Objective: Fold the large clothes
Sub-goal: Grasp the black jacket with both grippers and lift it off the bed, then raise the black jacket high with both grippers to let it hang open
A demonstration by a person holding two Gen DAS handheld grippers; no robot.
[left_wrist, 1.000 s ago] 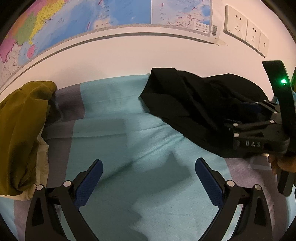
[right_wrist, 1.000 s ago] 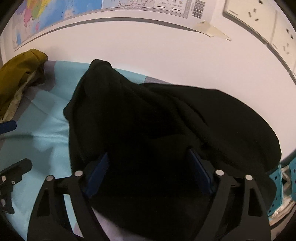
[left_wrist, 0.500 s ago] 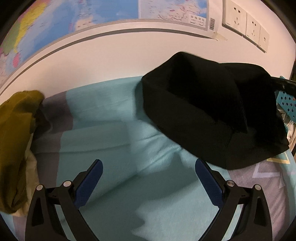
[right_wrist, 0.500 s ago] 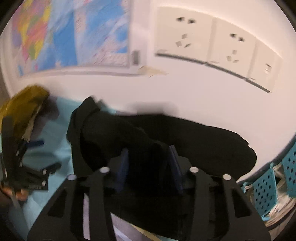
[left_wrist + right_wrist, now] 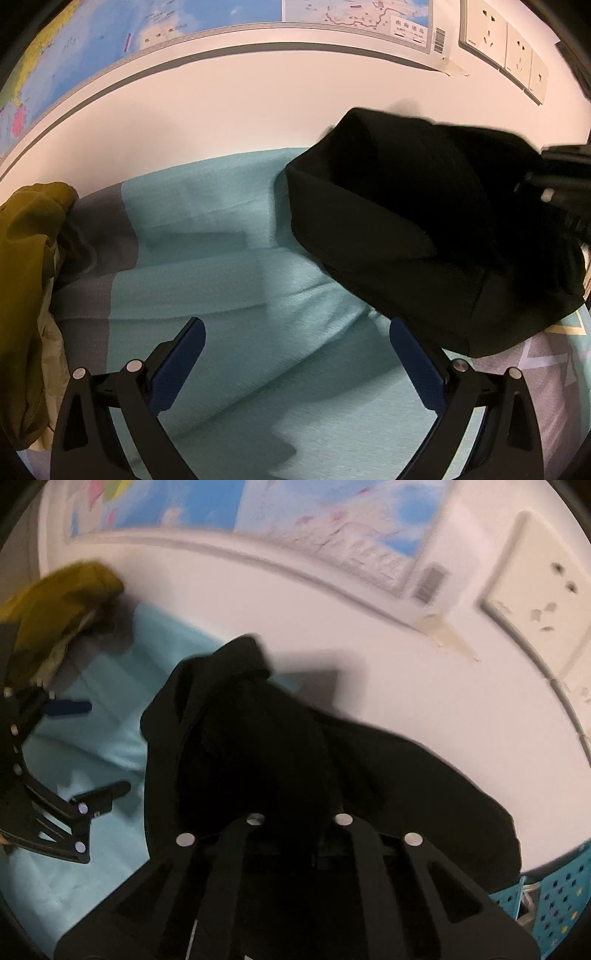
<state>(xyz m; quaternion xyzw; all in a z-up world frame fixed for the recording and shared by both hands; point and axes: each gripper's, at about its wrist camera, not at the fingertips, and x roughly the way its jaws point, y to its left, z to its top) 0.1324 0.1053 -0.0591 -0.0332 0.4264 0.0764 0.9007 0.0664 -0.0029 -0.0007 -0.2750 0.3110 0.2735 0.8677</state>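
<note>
Right gripper (image 5: 295,805) clenched on black garment (image 5: 258,738), lifting it off the bed (image 5: 258,258).
We hold left gripper (image 5: 295,354) released, empty, low over the bed, likely ready to catch a hem.

A white wall (image 5: 258,110) carries a map (image 5: 166,18) and sockets (image 5: 502,37) above a teal bedsheet (image 5: 240,258).

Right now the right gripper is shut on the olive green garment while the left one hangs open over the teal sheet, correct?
Not quite. The right gripper is shut on the black garment, as the right wrist view shows. The olive green garment lies untouched.
</note>
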